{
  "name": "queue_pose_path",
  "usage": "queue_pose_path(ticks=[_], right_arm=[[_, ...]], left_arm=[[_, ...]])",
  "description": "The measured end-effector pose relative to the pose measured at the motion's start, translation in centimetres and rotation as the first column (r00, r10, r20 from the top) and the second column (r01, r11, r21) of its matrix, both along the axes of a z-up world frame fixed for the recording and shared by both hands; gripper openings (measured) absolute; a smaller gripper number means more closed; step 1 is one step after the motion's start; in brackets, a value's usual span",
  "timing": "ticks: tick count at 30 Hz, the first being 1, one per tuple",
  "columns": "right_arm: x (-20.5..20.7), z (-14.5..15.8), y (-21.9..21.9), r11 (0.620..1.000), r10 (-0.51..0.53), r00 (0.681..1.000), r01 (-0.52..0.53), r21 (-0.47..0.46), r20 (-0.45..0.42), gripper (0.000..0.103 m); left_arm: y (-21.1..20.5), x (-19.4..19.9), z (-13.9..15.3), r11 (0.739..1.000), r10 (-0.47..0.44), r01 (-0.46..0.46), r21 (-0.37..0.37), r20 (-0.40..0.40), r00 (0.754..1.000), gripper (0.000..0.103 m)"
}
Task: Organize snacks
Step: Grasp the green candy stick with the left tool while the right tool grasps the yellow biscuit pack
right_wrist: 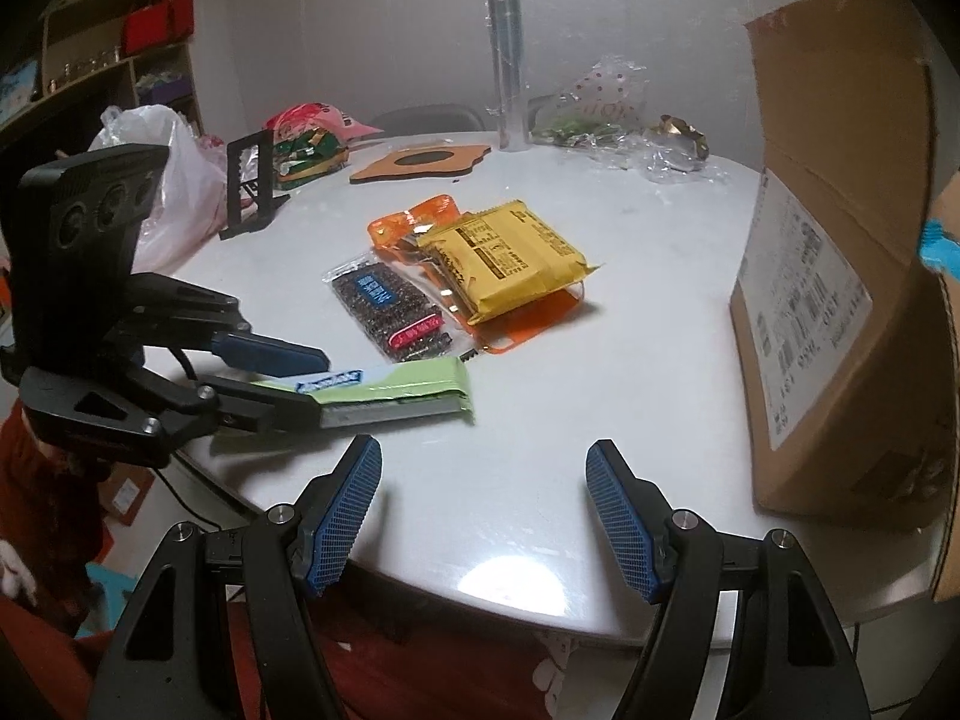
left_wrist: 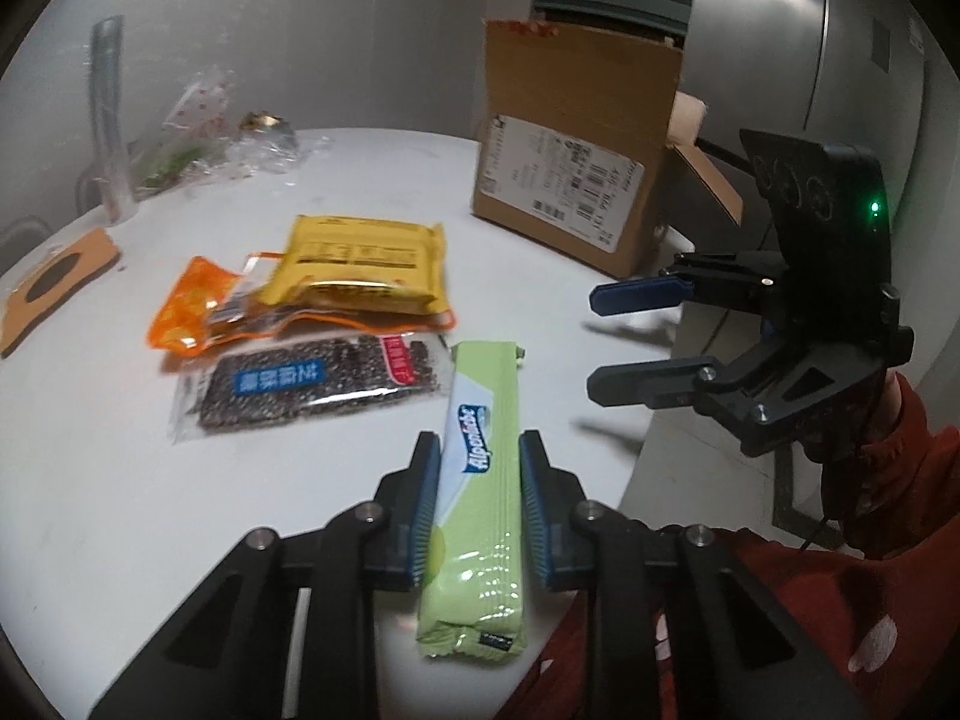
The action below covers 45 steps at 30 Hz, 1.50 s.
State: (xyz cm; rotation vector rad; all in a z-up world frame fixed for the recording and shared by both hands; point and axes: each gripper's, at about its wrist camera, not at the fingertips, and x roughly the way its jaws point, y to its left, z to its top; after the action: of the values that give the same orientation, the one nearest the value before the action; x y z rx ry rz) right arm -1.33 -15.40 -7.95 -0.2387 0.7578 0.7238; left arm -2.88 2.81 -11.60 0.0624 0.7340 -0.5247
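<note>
On the near edge of the white table [right_wrist: 600, 408], the left gripper [left_wrist: 477, 498] pinches a long green candy pack [left_wrist: 480, 480] between its blue pads, the pack's length running along the fingers. Just beyond it lie three more snacks — a clear packet of dark seed bars [left_wrist: 312, 384], an orange pouch [left_wrist: 192, 312] and a yellow packet [left_wrist: 360, 270] resting on that pouch. The right gripper [right_wrist: 483, 516] hovers over the table edge, jaws spread with nothing between them. A cardboard box [right_wrist: 840, 252] stands open to the right.
</note>
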Motion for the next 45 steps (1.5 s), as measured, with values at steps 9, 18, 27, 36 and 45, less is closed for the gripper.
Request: queue_pose_path(ticks=[9, 18, 27, 36, 45], right_arm=[[0.4, -0.3, 1.4, 1.000, 0.028, 1.000, -0.028, -0.003, -0.013, 0.068], [0.7, -0.3, 1.7, 1.000, 0.028, 0.999, -0.028, 0.002, -0.020, 0.068], [1.6, 1.3, 2.2, 1.000, 0.027, 1.000, -0.027, -0.003, 0.016, 0.068], [5.1, 2.4, 5.2, 0.997, 0.067, 0.996, -0.065, -0.041, 0.053, 0.069], [10.3, 1.5, 8.3, 0.995, 0.074, 0.994, -0.068, -0.079, 0.080, 0.082]], left_arm=[[1.1, -0.4, -0.9, 0.999, 0.031, -0.031, 0.025, -0.017, 0.999, 0.024], [0.2, 0.0, -1.1, 0.999, 0.016, -0.015, 0.043, -0.009, 1.000, 0.023], [2.0, -1.0, 1.3, 0.997, 0.051, -0.048, -0.060, 0.038, 0.998, 0.023], [5.8, 1.8, 1.8, 0.949, 0.313, -0.314, -0.029, -0.019, 0.949, 0.023], [6.3, 3.9, 0.3, 0.923, 0.384, -0.382, 0.046, -0.046, 0.922, 0.023]])
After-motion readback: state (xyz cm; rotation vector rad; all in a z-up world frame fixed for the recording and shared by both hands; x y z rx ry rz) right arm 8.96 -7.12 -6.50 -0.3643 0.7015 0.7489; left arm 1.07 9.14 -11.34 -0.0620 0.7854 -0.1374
